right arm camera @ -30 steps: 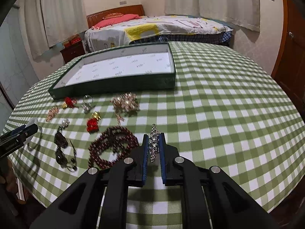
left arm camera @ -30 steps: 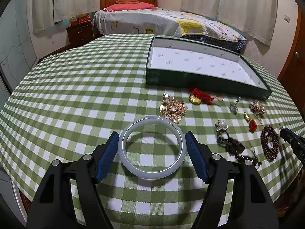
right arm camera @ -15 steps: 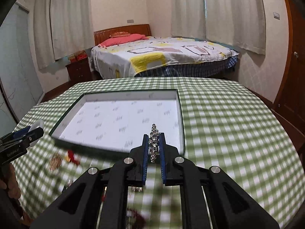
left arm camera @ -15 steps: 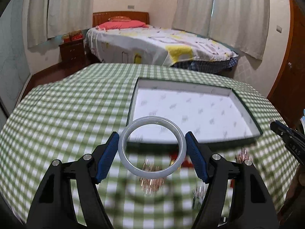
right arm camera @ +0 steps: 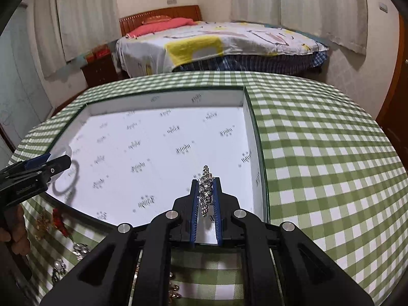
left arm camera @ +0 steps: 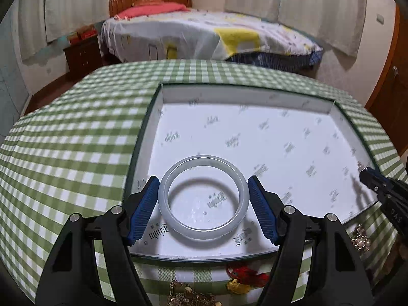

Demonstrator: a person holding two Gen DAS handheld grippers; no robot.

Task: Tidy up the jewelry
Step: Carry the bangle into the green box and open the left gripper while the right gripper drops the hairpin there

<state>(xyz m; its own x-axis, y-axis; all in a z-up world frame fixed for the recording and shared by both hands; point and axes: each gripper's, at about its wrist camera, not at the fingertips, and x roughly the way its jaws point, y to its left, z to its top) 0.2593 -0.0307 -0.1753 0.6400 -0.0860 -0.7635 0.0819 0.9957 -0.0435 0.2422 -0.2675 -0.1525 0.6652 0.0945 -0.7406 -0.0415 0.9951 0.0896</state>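
My left gripper [left arm camera: 203, 197] is shut on a pale translucent bangle [left arm camera: 163, 199] and holds it over the near left part of the green box with a white printed lining [left arm camera: 255, 137]. My right gripper [right arm camera: 206, 191] is shut on a silver crystal piece [right arm camera: 206, 191] over the near right part of the same box [right arm camera: 153, 137]. The right gripper's tip [left arm camera: 367, 176] shows at the right edge of the left wrist view. The left gripper [right arm camera: 51, 162] shows at the left of the right wrist view.
The box sits on a round table with a green checked cloth [left arm camera: 63, 140]. Loose jewelry lies in front of the box: a red and gold charm [left arm camera: 242, 278], gold pieces [left arm camera: 188, 293], and small silver pieces [right arm camera: 81, 248]. A bed [left arm camera: 204, 33] stands behind.
Both grippers have lifted their pieces off the cloth and moved forward, from in front of the box to above its white lining.
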